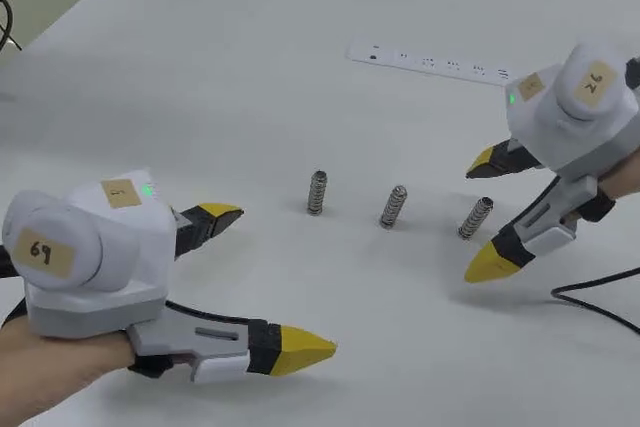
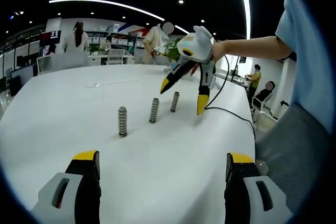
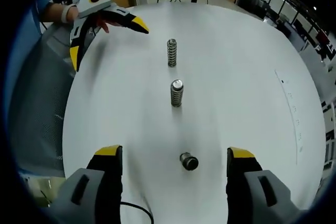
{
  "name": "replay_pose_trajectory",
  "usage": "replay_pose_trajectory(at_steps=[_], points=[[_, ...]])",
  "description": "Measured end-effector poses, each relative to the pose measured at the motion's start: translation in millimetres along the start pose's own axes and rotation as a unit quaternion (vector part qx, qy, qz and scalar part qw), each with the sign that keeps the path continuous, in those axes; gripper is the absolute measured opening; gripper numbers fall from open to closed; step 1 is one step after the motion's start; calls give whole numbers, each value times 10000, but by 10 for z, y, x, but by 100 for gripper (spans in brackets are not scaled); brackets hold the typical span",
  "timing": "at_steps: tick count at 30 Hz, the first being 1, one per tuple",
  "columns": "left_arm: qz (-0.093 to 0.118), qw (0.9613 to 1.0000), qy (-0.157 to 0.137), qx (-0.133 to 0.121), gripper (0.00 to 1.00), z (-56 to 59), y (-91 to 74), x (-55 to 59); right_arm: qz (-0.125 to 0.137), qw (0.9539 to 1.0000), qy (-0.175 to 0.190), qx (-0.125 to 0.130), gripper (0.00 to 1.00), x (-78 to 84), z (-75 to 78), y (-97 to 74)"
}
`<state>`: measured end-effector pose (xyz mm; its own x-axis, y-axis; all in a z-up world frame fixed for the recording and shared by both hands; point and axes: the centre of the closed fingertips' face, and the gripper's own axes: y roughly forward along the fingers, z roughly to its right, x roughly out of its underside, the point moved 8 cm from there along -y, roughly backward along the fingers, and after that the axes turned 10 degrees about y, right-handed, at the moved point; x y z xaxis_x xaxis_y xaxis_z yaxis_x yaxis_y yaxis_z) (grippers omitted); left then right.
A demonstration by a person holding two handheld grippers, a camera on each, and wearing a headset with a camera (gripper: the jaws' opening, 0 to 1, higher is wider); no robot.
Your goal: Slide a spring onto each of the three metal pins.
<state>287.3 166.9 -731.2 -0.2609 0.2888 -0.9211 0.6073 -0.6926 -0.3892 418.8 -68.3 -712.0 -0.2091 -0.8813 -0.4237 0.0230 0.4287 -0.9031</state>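
Right gripper [image 3: 175,152]: jaws spread wide, nothing held. The near pin [image 3: 189,161] stands upright on the white table [image 1: 200,67], in the gap just ahead of the jaw tips, touching neither. It wears a spring [image 1: 476,219].

The middle pin [image 3: 177,93] and the far pin [image 3: 171,52] continue the row straight ahead of this gripper. Each is upright and has a spring coiled round it.

Left gripper [image 1: 270,279]: jaws wide apart, empty, low over the table. The row lies ahead of it, well apart, with the far pin closest to it.

A power strip [image 1: 430,62] lies flat beyond the row. A black cable [image 1: 600,307] trails behind the right gripper.
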Motion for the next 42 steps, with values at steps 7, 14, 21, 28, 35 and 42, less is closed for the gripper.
replay_pose_trajectory(at_steps=[7,14,21,28,35,42], points=[[-27,10000,27,25,98,-3,-8,-13,720,9963,428,186,97,80,-157,-61],[-27,10000,70,-7,98,-27,-36,-50,1132,9890,905,283,100,220,-345,-129],[-21,9999,161,-42,98,-23,-90,-125,1558,9774,1355,443,99,374,-550,-287],[-34,9996,293,-7,98,12,-144,-192,1763,9668,1726,664,99,592,-763,-438],[-20,9994,327,-103,98,12,-219,-296,2060,9550,2009,723,98,719,-1021,-482],[-20,9992,396,-107,98,63,-305,-399,2433,9411,2174,883,98,708,-1055,-549]])
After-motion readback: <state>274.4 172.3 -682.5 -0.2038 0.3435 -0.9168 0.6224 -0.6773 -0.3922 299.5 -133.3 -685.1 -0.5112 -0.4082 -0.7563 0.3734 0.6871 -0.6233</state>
